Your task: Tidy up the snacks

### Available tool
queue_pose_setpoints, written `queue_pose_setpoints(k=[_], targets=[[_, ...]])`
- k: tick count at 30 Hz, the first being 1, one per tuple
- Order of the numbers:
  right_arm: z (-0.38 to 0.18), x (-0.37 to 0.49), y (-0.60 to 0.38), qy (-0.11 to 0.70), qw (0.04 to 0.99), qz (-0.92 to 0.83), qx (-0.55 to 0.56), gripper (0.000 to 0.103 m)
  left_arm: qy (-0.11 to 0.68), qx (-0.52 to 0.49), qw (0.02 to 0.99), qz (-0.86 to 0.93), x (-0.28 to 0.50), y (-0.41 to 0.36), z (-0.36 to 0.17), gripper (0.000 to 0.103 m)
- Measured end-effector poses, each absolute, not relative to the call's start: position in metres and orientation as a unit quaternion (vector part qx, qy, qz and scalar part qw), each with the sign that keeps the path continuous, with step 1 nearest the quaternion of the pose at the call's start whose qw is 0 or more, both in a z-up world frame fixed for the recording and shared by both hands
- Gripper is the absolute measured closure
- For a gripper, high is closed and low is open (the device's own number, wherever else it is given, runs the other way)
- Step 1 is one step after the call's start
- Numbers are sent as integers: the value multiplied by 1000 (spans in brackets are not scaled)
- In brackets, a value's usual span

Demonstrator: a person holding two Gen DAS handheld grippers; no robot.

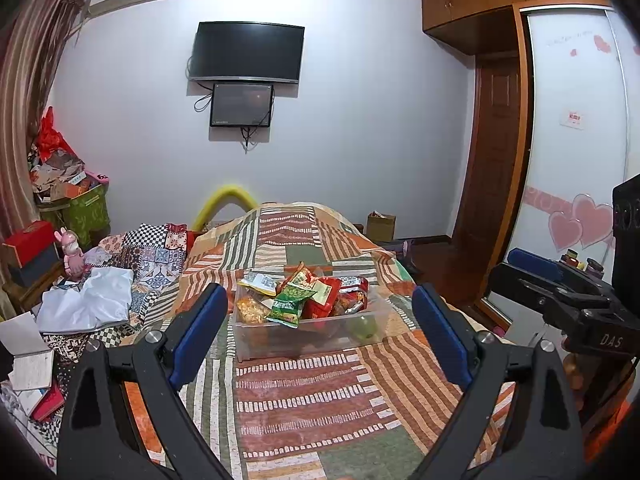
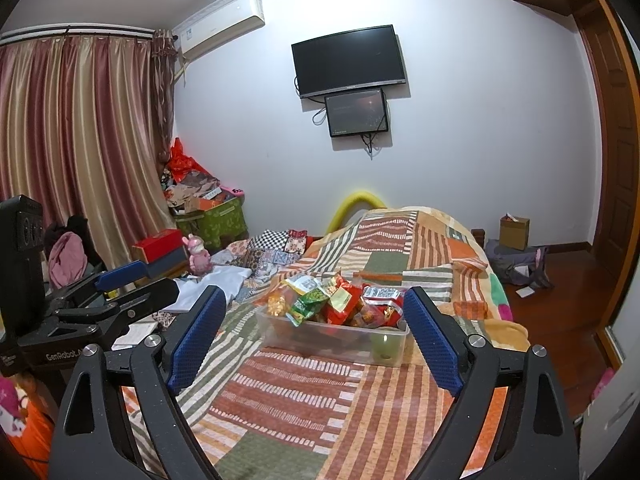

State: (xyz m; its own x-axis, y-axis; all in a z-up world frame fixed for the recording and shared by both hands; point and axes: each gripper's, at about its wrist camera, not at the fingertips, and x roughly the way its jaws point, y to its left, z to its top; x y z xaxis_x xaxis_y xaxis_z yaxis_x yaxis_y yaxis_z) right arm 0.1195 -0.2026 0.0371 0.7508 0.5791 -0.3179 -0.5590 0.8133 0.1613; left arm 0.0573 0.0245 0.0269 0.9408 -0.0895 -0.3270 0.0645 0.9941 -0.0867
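Two views to go through, and I start with the left wrist. My left gripper [image 1: 320, 320] has its blue fingers [image 1: 198, 332] spread wide with nothing between them, and they frame the clear plastic bin [image 1: 256, 340] that sits ahead on the patchwork quilt [image 1: 304, 400] of the bed. Snack packets [image 1: 308, 296] are heaped above the bin's rim: a green one hangs over the near wall, red ones lie behind it, and a yellowish one sits at the left end. Something pale green [image 1: 362, 326] shows through the right end of the near wall; I cannot tell what it is. The bin's long axis runs left to right, with its long wall facing me. Left of it on the bed lie a white cloth [image 1: 88, 300] and a pink rabbit figure [image 1: 72, 256]. My right gripper [image 1: 552, 280] shows at the right edge, apart from the bin. Nothing stands between my fingers and the bin.

From the right wrist, the right gripper [image 2: 312, 332] also has its fingers [image 2: 430, 340] wide apart and empty. The bin [image 2: 280, 334] sits between them in the view, farther off, turned a little so its right corner is nearest. The same packets [image 2: 340, 300] mound over it. The left gripper [image 2: 128, 280] is at the left, near the white cloth [image 2: 216, 284]. A television [image 2: 348, 60] hangs on the far wall, curtains [image 2: 80, 140] on the left.
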Motion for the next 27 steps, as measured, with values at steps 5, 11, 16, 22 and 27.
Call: queue_pose_setpoints(k=[5,11,16,22,27], targets=[[38,120,-202,177,936,303,27,12,166,-37,984,-45,58,23,27,9],[38,119,-203,174,939,296,28,2,170,-37,983,-52,57,22,26,9],[38,120,-203,174,940,293,28,0,170,-37,983,-51,57,20,26,9],[36,121,-202,177,940,290,26,0,170,-39,983,-49,57,21,25,9],[35,122,-202,181,939,291,26,0,173,-40,983,-49,60,21,25,9]])
